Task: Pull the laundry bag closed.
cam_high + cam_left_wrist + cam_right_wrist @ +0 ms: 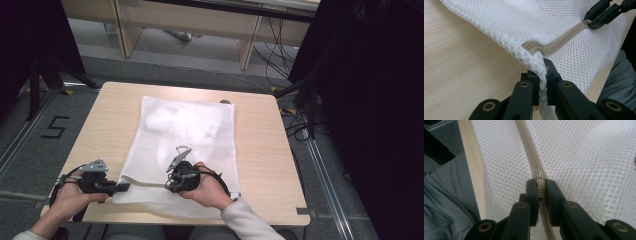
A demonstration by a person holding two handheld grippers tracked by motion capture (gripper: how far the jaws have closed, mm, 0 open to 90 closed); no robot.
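Item: white mesh laundry bag, flat, with a beige zipper running along its near edge; lies on the light wooden table, centred, its near end reaching the table's near edge.

Left gripper: at the bag's near left corner, jaws closed tight on a bunched fold of mesh just beside the zipper's end, lifting that corner slightly.

Right gripper: further along the same near edge, toward the middle, jaws pinched together on the small beige zipper pull; the metal slider shows just above the jaw tips.

Condition of work: both holds are made, corner anchored and pull gripped. Zipper teeth look joined on both sides of the slider, though which way it is meant to travel cannot be told. By this reading the slide along the track is still to do.
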